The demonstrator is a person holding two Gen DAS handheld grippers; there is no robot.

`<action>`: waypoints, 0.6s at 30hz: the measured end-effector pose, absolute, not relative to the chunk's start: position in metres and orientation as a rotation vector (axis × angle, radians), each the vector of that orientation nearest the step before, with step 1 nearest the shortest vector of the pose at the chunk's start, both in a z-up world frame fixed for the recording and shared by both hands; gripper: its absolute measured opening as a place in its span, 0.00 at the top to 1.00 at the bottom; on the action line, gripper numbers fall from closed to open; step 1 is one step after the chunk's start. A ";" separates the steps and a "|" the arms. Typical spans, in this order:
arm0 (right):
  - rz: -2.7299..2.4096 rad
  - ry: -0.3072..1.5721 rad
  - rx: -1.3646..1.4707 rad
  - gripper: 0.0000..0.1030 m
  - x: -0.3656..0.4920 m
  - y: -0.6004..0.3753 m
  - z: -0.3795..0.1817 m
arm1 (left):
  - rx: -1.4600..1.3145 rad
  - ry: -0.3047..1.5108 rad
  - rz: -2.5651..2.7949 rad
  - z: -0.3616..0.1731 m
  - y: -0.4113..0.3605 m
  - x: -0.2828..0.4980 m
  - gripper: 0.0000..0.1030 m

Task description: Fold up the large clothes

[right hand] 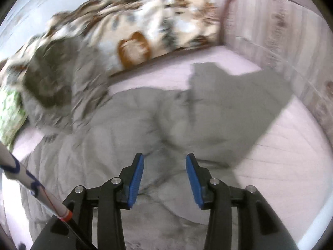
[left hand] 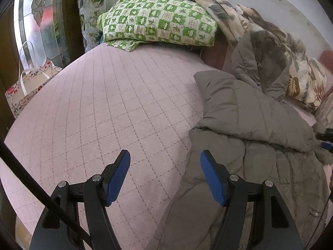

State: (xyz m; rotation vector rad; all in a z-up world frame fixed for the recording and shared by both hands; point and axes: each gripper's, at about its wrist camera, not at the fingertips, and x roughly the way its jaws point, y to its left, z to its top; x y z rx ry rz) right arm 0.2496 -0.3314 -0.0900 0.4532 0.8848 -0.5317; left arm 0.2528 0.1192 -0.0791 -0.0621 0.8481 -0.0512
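From my left wrist camera, my left gripper [left hand: 165,175] hung with its jaws wide apart and nothing between the blue pads, above the seam where the pink quilted bedspread [left hand: 100,112] met the grey padded coat [left hand: 245,125]. The coat lay on the right side of the bed, its lower part cut off by the frame edge and partly hidden behind my right finger. One sleeve [left hand: 224,95] was folded across the body, its cuff pointing left; the fur-trimmed hood [left hand: 264,62] slumped at the far end against a leaf-patterned blanket [left hand: 301,83]. The coat's long axis ran from near me away toward the hood. A green checked pillow [left hand: 158,20] sat at the head of the bed, and a paper gift bag [left hand: 27,91] stood off its left edge. A dark sliver at the right edge was too cut off to identify.

From my right wrist camera, heavily blurred, my right gripper [right hand: 164,179] stood partly open over the coat [right hand: 124,137], pads clear of the fabric, holding nothing. A sleeve [right hand: 229,104] stretched up and to the right across the bedspread [right hand: 287,166]; the hood [right hand: 54,87] smeared at upper left. Stitching could not be made out.
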 end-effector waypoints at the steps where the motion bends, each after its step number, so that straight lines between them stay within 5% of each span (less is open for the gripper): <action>1: -0.482 0.935 0.463 0.56 0.260 -0.328 -0.102 | -0.051 0.844 -0.049 -0.079 0.118 0.252 0.33; 4: -0.491 1.007 0.504 0.53 0.275 -0.324 -0.135 | -0.034 0.841 -0.051 -0.079 0.114 0.252 0.33; 7: -0.499 1.040 0.561 0.40 0.280 -0.329 -0.164 | -0.048 0.842 -0.053 -0.078 0.115 0.252 0.33; 18: -0.495 0.876 0.633 0.40 0.188 -0.402 -0.098 | -0.079 0.877 -0.161 -0.075 0.089 0.231 0.33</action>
